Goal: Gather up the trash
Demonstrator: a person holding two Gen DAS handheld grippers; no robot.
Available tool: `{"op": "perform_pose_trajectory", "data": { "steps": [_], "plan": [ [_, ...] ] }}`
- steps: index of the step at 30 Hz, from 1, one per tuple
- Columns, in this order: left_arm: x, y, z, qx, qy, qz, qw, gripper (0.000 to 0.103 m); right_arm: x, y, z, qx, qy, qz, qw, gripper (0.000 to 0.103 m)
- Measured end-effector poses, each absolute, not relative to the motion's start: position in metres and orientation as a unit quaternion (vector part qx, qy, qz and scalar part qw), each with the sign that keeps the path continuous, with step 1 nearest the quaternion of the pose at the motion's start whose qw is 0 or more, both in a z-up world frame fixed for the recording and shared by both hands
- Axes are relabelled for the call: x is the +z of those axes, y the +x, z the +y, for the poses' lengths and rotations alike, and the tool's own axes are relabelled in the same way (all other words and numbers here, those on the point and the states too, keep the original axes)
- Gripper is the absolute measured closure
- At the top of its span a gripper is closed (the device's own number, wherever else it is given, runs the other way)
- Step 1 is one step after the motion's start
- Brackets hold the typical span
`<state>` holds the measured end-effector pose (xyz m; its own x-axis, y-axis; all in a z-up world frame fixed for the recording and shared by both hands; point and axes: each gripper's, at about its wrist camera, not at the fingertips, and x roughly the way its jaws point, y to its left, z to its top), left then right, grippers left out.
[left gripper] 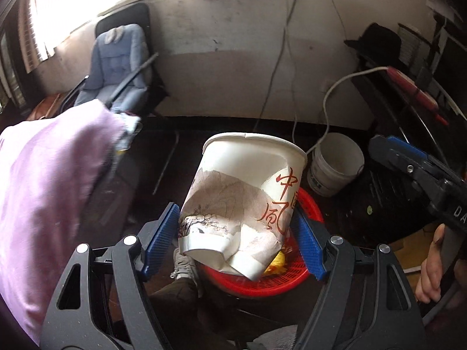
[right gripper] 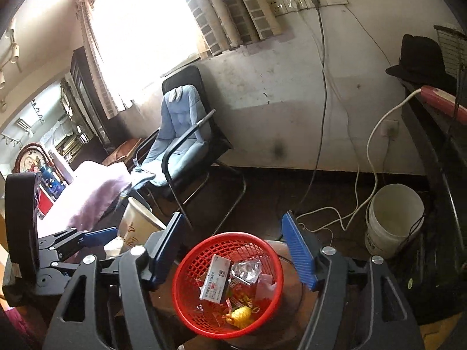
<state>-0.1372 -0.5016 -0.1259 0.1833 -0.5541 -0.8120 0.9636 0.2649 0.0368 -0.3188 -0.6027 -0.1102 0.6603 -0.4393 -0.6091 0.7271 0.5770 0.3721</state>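
Gripping a crumpled white paper cup [left gripper: 245,204] printed with red characters and a grey-brown landscape, the left tool [left gripper: 236,242] has its blue pads pressed to the cup's dented sides, holding it tilted above the red mesh basket [left gripper: 280,280]. The left wrist view shows the cup hiding most of the basket. The right wrist view shows inside it: a small box [right gripper: 216,280], a foil wrapper [right gripper: 246,271] and yellow scraps [right gripper: 240,315]. The right tool [right gripper: 233,248] stands apart with nothing between its pads.
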Motion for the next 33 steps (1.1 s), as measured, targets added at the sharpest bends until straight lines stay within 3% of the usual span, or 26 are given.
{"op": "perform_pose_trajectory", "data": {
  "steps": [11, 21, 33],
  "plan": [
    [-0.161, -0.137, -0.507, -0.524, 0.309, 0.388, 0.693, 0.016, -0.119, -0.321, -0.605, -0.334, 0.332, 0.23, 0.851, 0.032],
    [-0.129, -0.116, -0.477, -0.502, 0.276, 0.368, 0.733, 0.015, -0.103, -0.305, -0.59, -0.321, 0.317, 0.239, 0.86, 0.03],
    [-0.076, -0.101, -0.419, -0.502, 0.22, 0.318, 0.774, 0.015, -0.046, -0.285, -0.538, -0.334, 0.251, 0.234, 0.878, 0.024]
  ]
}}
